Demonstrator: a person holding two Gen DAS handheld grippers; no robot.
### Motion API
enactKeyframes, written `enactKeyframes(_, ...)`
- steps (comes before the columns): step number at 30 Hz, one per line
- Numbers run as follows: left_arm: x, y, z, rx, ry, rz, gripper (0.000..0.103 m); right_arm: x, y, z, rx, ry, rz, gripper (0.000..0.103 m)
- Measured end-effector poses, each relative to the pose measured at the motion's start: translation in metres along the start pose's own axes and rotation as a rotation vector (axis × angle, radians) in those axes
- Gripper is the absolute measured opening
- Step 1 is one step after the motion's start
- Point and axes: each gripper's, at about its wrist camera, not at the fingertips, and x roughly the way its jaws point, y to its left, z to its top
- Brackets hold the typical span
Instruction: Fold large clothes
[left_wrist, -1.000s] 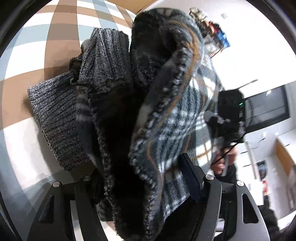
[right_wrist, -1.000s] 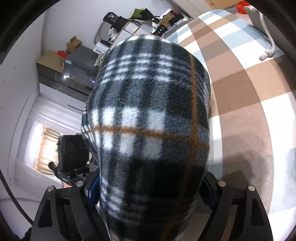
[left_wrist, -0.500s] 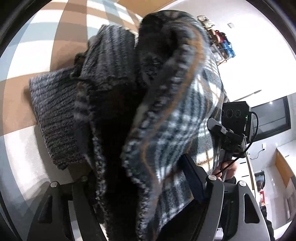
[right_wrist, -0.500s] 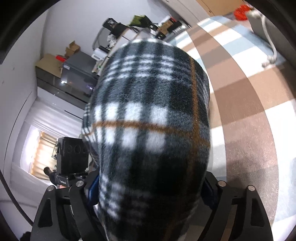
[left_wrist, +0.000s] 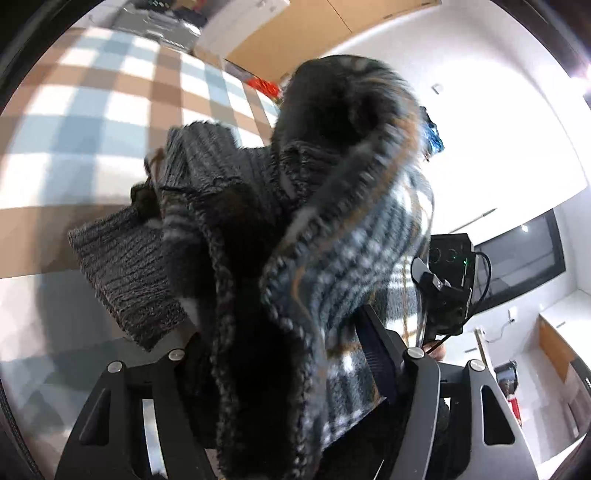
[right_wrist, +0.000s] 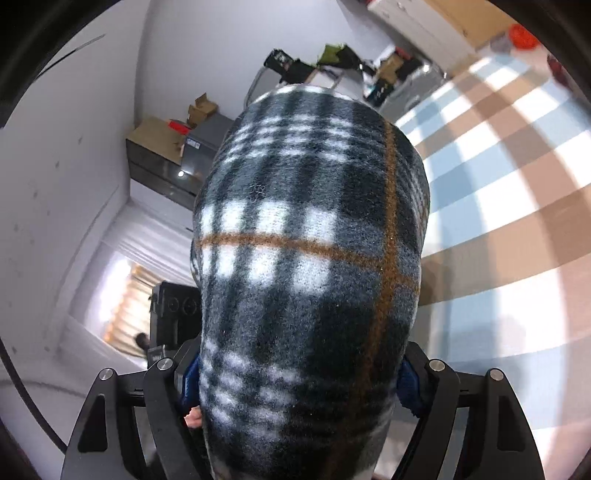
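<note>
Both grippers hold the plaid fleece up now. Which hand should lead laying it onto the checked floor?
Probably left: the left gripper faces the grey knit and checked floor; the plaid fleece blocks the right gripper's view.

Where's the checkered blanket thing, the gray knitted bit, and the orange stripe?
plaid fleece garment (right_wrist: 295, 229), right wrist view: its white-checked middle.
gray ribbed knit part (left_wrist: 125, 273), left wrist view: the flat hanging panel.
orange stripe (right_wrist: 391, 206), right wrist view: the upright line on the fleece.

Dark grey-and-white plaid fleece garment (right_wrist: 310, 258) fills the right wrist view, crossed by thin orange-brown lines. In the left wrist view its ribbed cuff (left_wrist: 129, 273) shows charcoal grey, and the floor (left_wrist: 74, 122) runs in brown, pale blue and white checks.
</note>
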Motion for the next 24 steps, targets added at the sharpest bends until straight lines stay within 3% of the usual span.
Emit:
enactKeyframes(3,-0.043,-0.010,-0.004,0.001,-0.045,0.068,0.062,0.034,0.028,0.007,-0.019,0.030,0.039,0.081)
enactKeyframes(9,-0.149,-0.006,0.002,-0.049,-0.178,0.124,0.062,0.119,0.111,0.019,-0.107,0.107,0.113,0.081)
enactKeyframes(15,-0.260,0.035,0.000,-0.125,-0.294,0.222,0.063,0.233,0.179,0.016,-0.158,0.218,0.168,0.081)
enactKeyframes(20,-0.312,0.083,-0.031,-0.247,-0.375,0.292,0.063,0.336,0.188,-0.013,-0.067,0.329,0.210,0.081)
enactKeyframes(24,-0.330,0.146,-0.053,-0.360,-0.386,0.343,0.063,0.413,0.179,-0.049,-0.040,0.399,0.160,0.081)
